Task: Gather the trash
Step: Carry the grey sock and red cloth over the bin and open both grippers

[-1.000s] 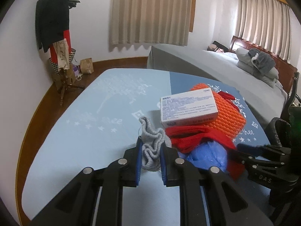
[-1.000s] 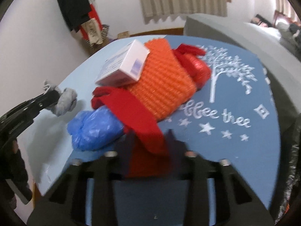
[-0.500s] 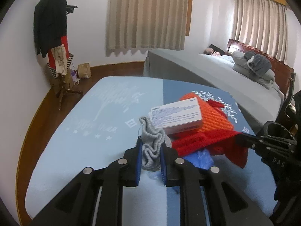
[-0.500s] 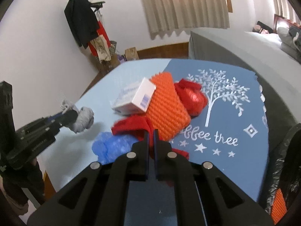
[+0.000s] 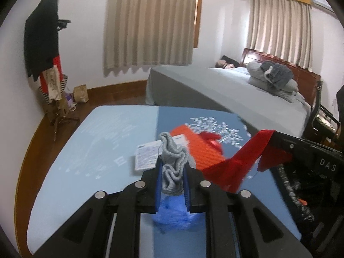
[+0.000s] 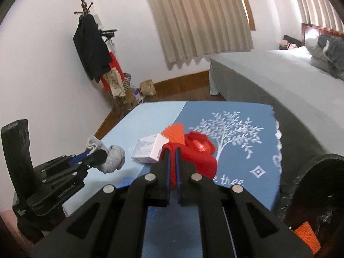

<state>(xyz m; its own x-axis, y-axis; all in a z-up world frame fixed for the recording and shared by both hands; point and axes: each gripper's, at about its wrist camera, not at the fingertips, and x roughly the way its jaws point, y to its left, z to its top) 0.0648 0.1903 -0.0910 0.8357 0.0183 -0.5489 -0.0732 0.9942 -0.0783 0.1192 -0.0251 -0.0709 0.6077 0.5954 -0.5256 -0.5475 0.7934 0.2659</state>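
Both claws have risen off the blue table mat (image 5: 103,150): the right gripper (image 6: 172,152), its jaws just closed, pinches the red cloth (image 6: 200,161), while the left gripper (image 5: 173,172) clamps the grey sock (image 5: 172,161); swing each steadily toward the black bag (image 6: 322,185) at the right claw's right, letting go only above its mouth

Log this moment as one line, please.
left gripper: shut on grey sock | right gripper: shut on red cloth | both lifted off table | box, orange mesh remain
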